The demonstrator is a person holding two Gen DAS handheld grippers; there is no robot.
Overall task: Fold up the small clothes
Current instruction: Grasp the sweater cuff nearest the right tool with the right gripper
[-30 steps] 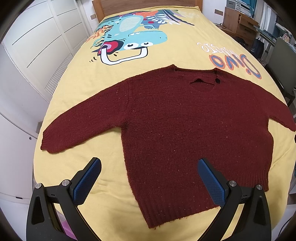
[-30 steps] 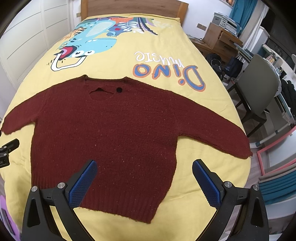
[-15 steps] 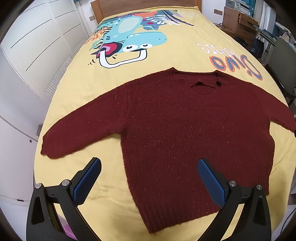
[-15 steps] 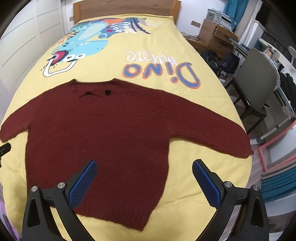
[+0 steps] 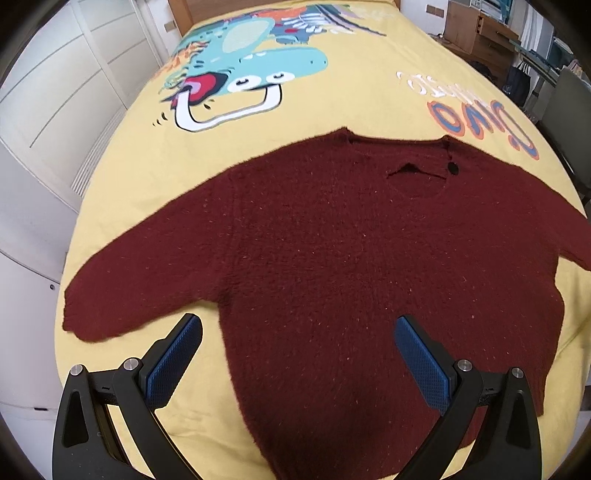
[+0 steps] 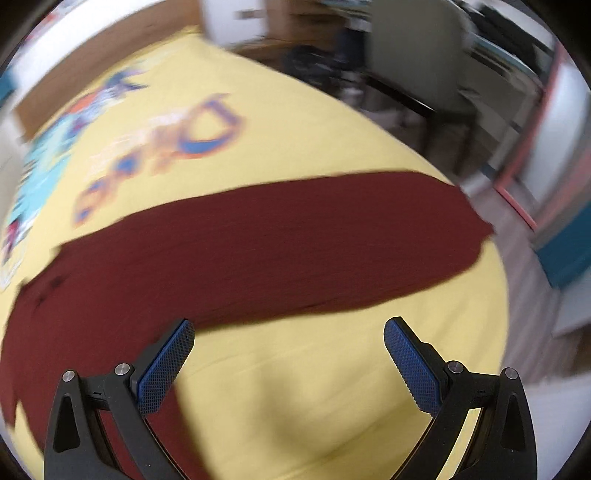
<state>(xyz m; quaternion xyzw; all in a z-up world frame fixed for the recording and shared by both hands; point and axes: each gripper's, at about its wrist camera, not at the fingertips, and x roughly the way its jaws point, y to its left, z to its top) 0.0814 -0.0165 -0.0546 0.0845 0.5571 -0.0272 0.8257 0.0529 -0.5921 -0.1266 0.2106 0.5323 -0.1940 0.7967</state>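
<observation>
Nearest in the left wrist view is the left gripper [image 5: 298,334]. Its two blue-padded fingers [image 5: 173,360] are spread wide apart and hold nothing; one stands over bare cover, the other over the lower body of the sweater. The right gripper [image 6: 289,339] is also spread wide and empty, and it hangs over a bare patch of cover just below one sleeve [image 6: 295,251].

There is one garment, a dark red knitted sweater [image 5: 351,266]. It lies flat and unfolded on the bed, the hem toward the camera and the neckline [image 5: 402,147] away from it. Both sleeves are stretched out to the sides; the left one [image 5: 147,273] ends near the edge of the bed. One small dark button [image 5: 453,168] sits beside the neck opening.

The surface is a yellow bed cover [image 5: 332,99], smooth, with one printed cartoon dinosaur [image 5: 255,70] and coloured lettering [image 5: 480,118] farther up. Behind them is a wooden headboard [image 5: 181,11].

On the left of the bed stand white panelled cupboard doors [image 5: 55,103]. On the right, far back, there is a wooden chest of drawers [image 5: 476,33]. The right wrist view is strongly blurred; it shows one grey chair [image 6: 417,55] beside the bed, and the rest of the room I cannot make out.
</observation>
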